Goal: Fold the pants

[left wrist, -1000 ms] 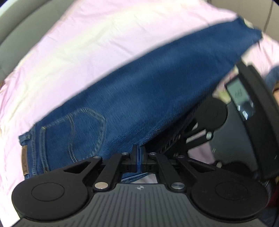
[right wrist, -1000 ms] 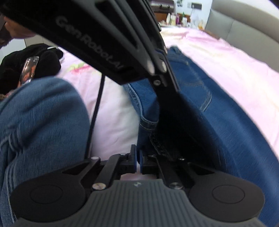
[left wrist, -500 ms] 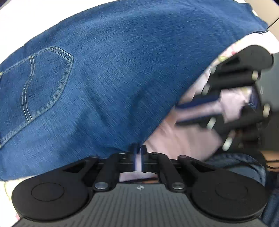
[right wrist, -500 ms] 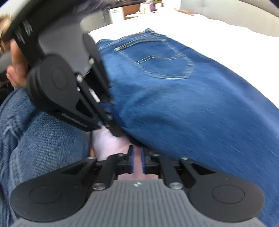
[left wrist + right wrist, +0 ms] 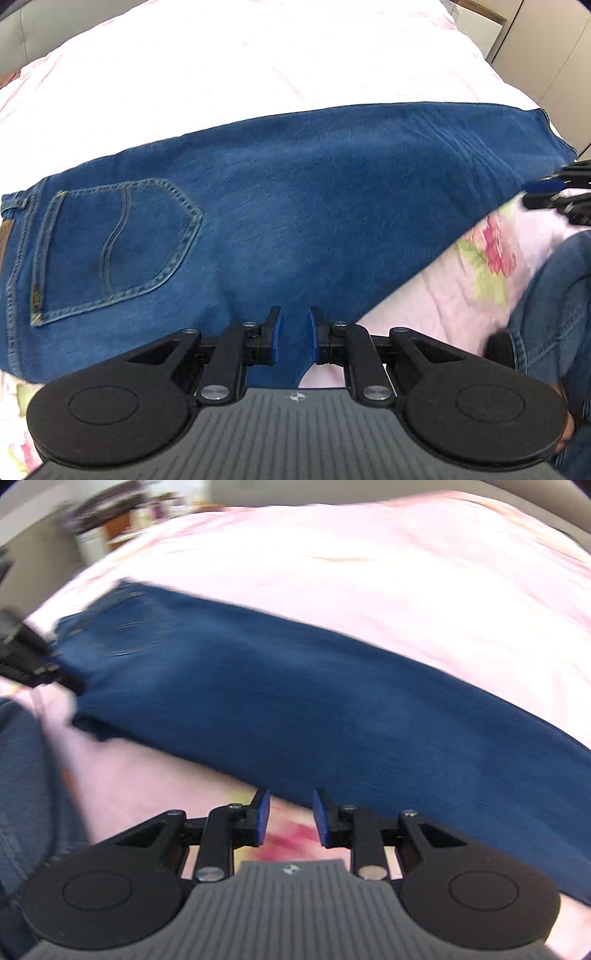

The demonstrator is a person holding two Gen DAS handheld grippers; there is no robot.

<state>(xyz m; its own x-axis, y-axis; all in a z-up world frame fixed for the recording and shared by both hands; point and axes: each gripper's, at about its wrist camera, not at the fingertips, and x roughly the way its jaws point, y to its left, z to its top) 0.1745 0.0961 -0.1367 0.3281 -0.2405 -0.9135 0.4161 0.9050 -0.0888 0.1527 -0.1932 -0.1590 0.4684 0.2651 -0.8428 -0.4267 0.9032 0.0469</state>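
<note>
Left wrist view: left gripper (image 5: 294, 334) at 6 o'clock, its 2 blue pads (image 5: 275, 338) spread w/ a gap between them, pinching nothing. Denim shows in the gap; can't tell if the pads touch it. The pants (image 5: 295, 221), dark blue jeans, lie flat across the middle of the frame on the pink bedsheet (image 5: 258, 66), running from 9 o'clock to 2 o'clock. Back pocket (image 5: 114, 247) w/ pale stitching sits at 9 o'clock, waistband at the far left edge. Leg end reaches 2 o'clock, where the right gripper (image 5: 554, 192) shows at 3 o'clock, blurred, just beside the hem. Floral print (image 5: 495, 251) on the sheet at 4 o'clock. The person's own jeans-clad leg (image 5: 554, 302) is at 4 o'clock too.

Right wrist view: heavy blur. Right gripper (image 5: 290, 821) at 6 o'clock, pads (image 5: 263, 821) spread apart, nothing between them but sheet. Pants (image 5: 295, 716) cross from 10 o'clock to 4 o'clock on the pink sheet (image 5: 406, 572). Left gripper (image 5: 33, 657) at 9 o'clock, by the pants' end.
</note>
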